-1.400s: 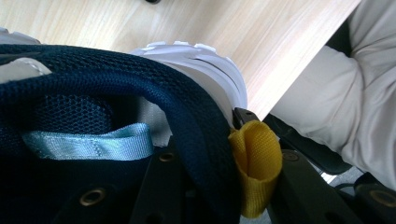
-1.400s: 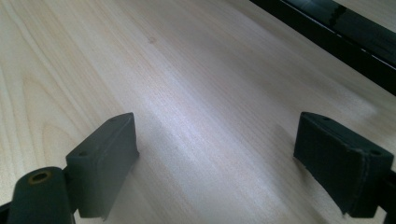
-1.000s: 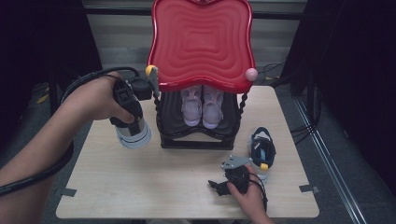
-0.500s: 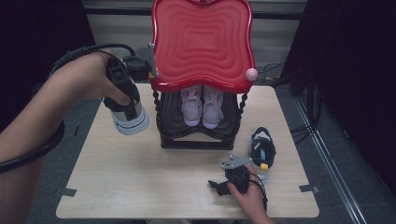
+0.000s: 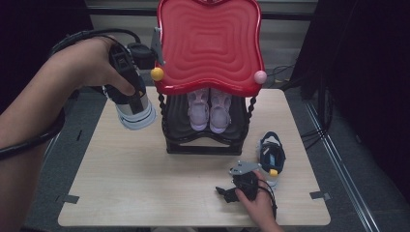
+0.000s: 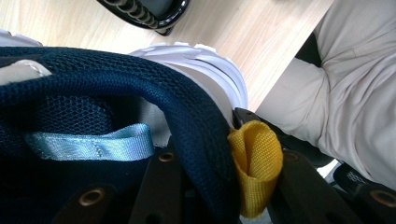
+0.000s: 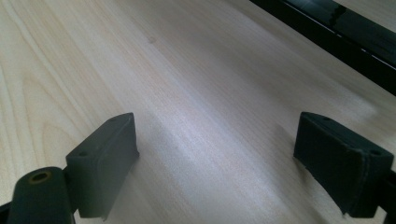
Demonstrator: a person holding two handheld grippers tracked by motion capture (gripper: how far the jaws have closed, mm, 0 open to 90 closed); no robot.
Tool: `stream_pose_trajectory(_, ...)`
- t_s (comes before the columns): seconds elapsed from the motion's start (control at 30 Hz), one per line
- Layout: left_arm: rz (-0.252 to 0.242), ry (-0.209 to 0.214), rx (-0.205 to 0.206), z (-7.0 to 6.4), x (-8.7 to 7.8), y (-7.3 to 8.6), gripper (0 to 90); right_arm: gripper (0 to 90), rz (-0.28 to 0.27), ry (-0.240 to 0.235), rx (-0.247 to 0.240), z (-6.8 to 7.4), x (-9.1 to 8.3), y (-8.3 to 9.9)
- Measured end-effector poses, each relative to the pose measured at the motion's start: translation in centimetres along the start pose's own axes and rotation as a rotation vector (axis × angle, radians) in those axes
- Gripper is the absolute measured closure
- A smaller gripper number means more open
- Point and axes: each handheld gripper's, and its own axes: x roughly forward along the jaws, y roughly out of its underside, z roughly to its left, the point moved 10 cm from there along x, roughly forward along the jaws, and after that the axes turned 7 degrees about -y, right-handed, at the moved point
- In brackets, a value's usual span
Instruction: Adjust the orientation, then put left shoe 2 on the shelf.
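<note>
**Left gripper view: jaws on the navy shoe's heel**

I see my left gripper (image 6: 229, 186) closed on the heel collar of the navy shoe (image 6: 140, 107), its jaws on either side of the yellow pull tab (image 6: 256, 163). From the high view the shoe (image 5: 271, 155) lies on the table (image 5: 145, 193), just right of the black shoe rack (image 5: 203, 145) with the red top, where a pink pair (image 5: 209, 108) sits. My right gripper (image 7: 215, 158) hangs over bare wood, jaws wide apart, holding nothing.
</note>
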Motion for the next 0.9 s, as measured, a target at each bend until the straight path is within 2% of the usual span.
stream_pose_trajectory(0.23, -0.009, -0.014, 0.015, 0.0, -1.4, -0.6, 73.3, 12.4, 0.000, -0.001, -0.001, 0.0, 0.0, 0.0)
stream_pose_trajectory(0.3, -0.015, -0.015, 0.006, 0.0, -1.8, -0.8, 73.3, 12.4, 0.000, 0.000, 0.000, 0.0, 0.0, 0.0)
stream_pose_trajectory(0.33, -0.010, -0.016, 0.020, 0.1, -2.1, -0.8, 73.4, 12.4, 0.000, 0.000, -0.001, 0.0, 0.0, 0.0)
stream_pose_trajectory(0.37, -0.016, -0.017, 0.012, 0.1, -2.3, -1.0, 73.3, 12.4, 0.000, 0.000, -0.001, 0.0, 0.0, 0.0)
stream_pose_trajectory(0.57, -0.042, -0.045, 0.007, 0.6, -3.9, -1.7, 73.3, 12.5, 0.000, 0.000, 0.000, 0.0, 0.0, 0.0)
stream_pose_trajectory(0.6, -0.035, -0.052, 0.019, 0.7, -4.3, -1.8, 73.3, 12.5, 0.000, 0.000, -0.001, 0.0, 0.0, 0.0)
stream_pose_trajectory(0.8, -0.064, -0.088, 0.021, 0.5, -6.1, -3.0, 73.3, 12.4, 0.000, 0.000, 0.000, 0.0, 0.0, 0.0)
stream_pose_trajectory(0.9, -0.069, -0.105, 0.043, 0.3, -7.0, -3.7, 73.3, 12.5, 0.000, -0.001, 0.000, 0.0, 0.0, 0.0)
